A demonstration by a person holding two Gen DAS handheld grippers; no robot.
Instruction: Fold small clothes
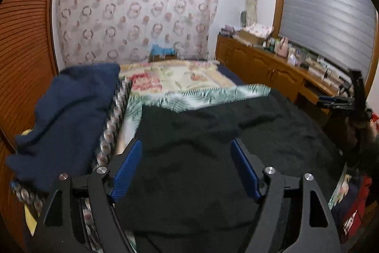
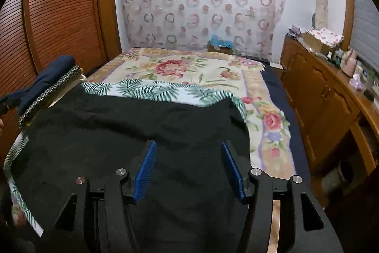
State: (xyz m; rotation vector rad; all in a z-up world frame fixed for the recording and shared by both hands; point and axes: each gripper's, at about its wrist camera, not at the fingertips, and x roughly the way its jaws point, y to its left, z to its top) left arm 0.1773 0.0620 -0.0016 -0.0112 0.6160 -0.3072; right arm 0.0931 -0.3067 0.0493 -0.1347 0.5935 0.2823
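Left wrist, hand-held gripper [image 1: 186,170] spread, above black garment [image 1: 213,139]

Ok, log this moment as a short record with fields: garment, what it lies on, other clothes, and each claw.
garment: black cloth, spread out with wrinkles
under it: palm-leaf sheet over a floral bedspread
other clothes: navy garment piled on a patterned cloth, to the left of the black cloth
left claw: open, above the black cloth, holding nothing
right claw: open, above the black cloth, holding nothing
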